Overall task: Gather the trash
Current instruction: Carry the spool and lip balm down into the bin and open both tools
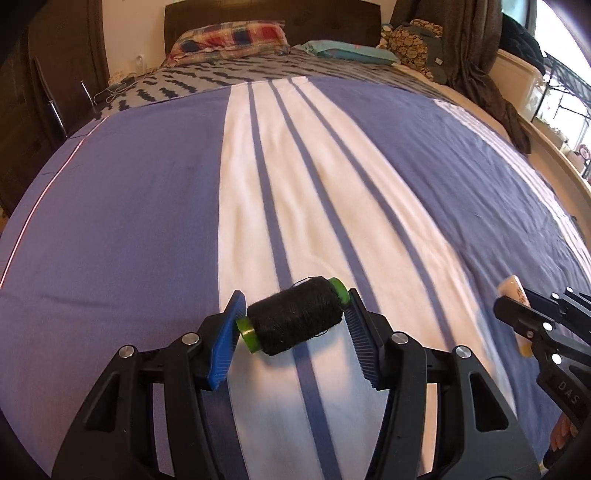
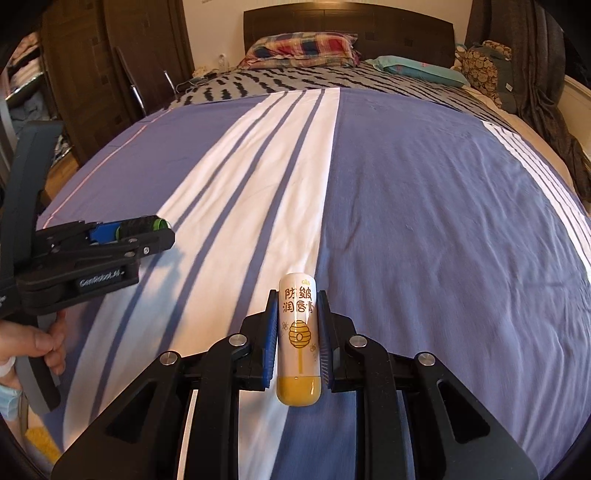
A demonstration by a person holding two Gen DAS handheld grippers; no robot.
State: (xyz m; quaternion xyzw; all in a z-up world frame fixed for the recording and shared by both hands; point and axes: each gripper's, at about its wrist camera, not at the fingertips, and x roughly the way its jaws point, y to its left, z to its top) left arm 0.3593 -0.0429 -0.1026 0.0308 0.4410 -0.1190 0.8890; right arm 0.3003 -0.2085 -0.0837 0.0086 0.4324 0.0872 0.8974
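The left hand-held gripper (image 1: 295, 325) was clamped end to end on a spool of black thread (image 1: 293, 315) with green rims, held clear above the bed (image 1: 129, 203); the right hand-held gripper (image 2: 298, 332) was closed narrowly on a white lip-balm tube (image 2: 298, 332) with a yellow base and a beehive print, gripped by its sides and standing upright between the blue pads (image 2: 271, 339); a blue and white striped sheet (image 2: 424, 221) covered the bed below; a plaid pillow (image 2: 303, 46) lay at the headboard (image 2: 351, 22).
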